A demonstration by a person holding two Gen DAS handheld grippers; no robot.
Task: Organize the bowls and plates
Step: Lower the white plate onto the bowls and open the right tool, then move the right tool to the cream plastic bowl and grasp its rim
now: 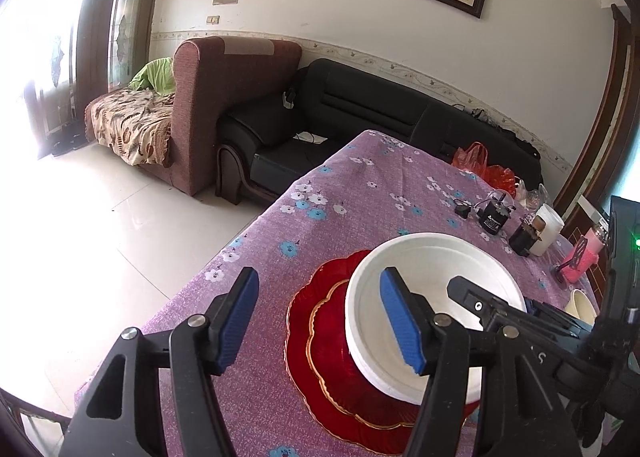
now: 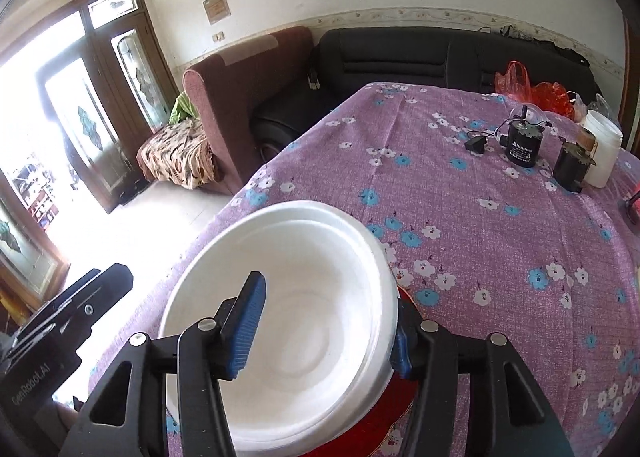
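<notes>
A white bowl [image 1: 432, 277], nested in a second white one, rests on two stacked red plates [image 1: 320, 341] with scalloped gold rims, near the table's left edge. My left gripper [image 1: 320, 321] is open and straddles the bowl's left rim, one blue pad outside over the plates and cloth, the other over the bowl's inside. My right gripper [image 2: 324, 341] is open too and straddles the right rim of the white bowl [image 2: 288, 297]: its left pad hangs inside, its right pad sits just outside the wall above the red plates [image 2: 360, 417]. Neither gripper presses on the bowl.
The purple flowered tablecloth [image 2: 480, 241] drops off at the left to a tiled floor [image 1: 100, 217]. At the far right stand two black motors [image 2: 524, 145], a white jar [image 2: 604, 149], red plastic bags [image 2: 536, 89] and a pink object [image 1: 584, 261]. Another pale dish [image 1: 580, 305] lies at the right.
</notes>
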